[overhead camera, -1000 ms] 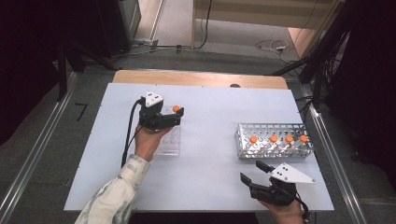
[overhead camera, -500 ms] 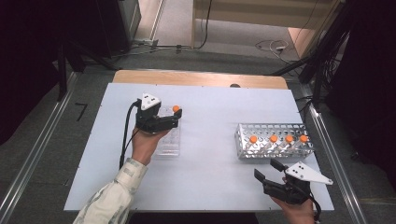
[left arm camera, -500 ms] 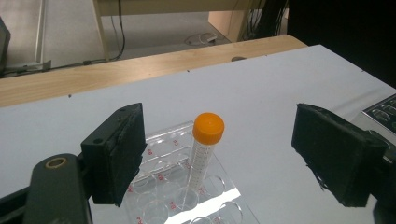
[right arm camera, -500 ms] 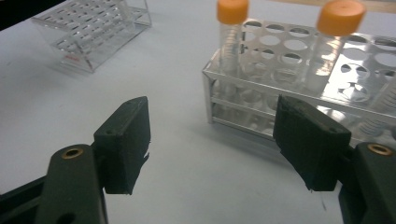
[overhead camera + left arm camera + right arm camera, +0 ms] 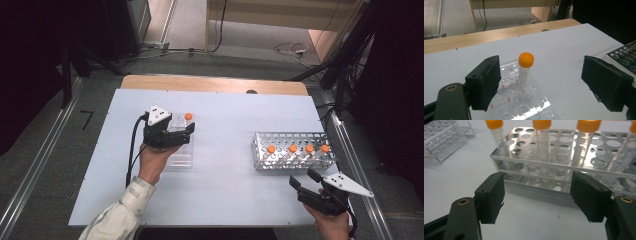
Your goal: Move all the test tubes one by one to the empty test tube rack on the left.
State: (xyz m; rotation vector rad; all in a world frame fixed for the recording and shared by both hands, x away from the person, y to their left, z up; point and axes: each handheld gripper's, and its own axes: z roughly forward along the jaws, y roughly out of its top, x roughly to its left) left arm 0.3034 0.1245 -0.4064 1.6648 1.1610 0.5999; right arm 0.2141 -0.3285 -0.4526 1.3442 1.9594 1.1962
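Observation:
A tube with an orange cap stands upright at the far end of a clear plastic rack on the left of the white table. My left gripper hovers over that rack, just short of the tube. In the left gripper view the tube rises beyond the open jaws, which have just opened a little further and touch nothing. On the right, a metal wire rack holds several orange-capped tubes. My right gripper is open in front of it, near the table's front edge, facing the metal rack.
A wooden strip borders the far side of the white table. Dark equipment and cables lie on the floor beyond. The clear rack shows at the upper left of the right gripper view, and a corner of the metal rack at the right of the left gripper view.
My right gripper has slid to the right along the table's front edge, still open. The left hand has stayed about where it was over the clear rack.

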